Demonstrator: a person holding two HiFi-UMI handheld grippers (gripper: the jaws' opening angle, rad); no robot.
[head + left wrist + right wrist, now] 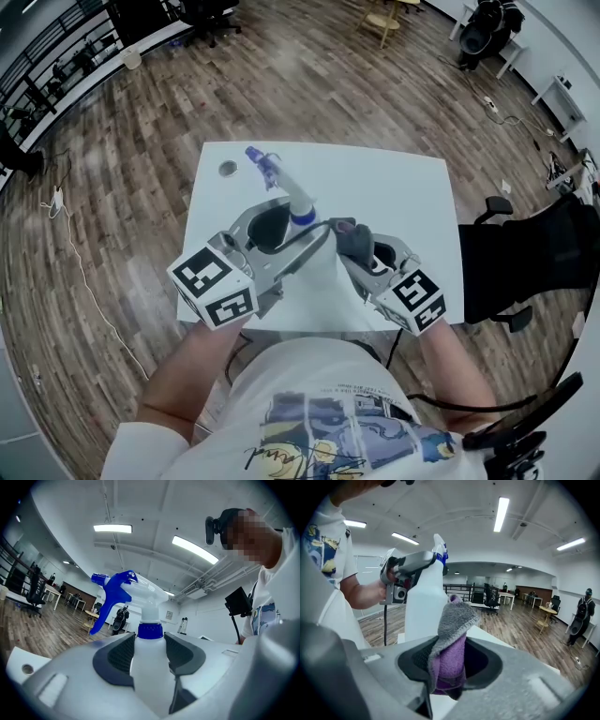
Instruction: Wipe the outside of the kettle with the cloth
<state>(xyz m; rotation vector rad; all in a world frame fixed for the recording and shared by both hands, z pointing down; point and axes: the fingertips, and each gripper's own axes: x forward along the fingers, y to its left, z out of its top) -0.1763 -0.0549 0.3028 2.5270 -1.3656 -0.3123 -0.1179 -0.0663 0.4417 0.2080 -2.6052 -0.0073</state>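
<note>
My left gripper [281, 225] is shut on a white spray bottle [298, 201] with a blue collar and a blue trigger head [265, 166], held above the white table [412, 187]. In the left gripper view the bottle [150, 667] fills the gap between the dark pads, with the trigger [115, 590] pointing left. My right gripper [361, 248] is shut on a folded grey and purple cloth [352, 239] just right of the bottle. In the right gripper view the cloth [452, 639] stands up between the jaws, close in front of the bottle [424, 602]. No kettle is in view.
A small round object [228, 169] lies near the table's far left corner. A black office chair [525, 262] stands right of the table. Wooden floor surrounds it, and a cable [84, 281] trails on the left.
</note>
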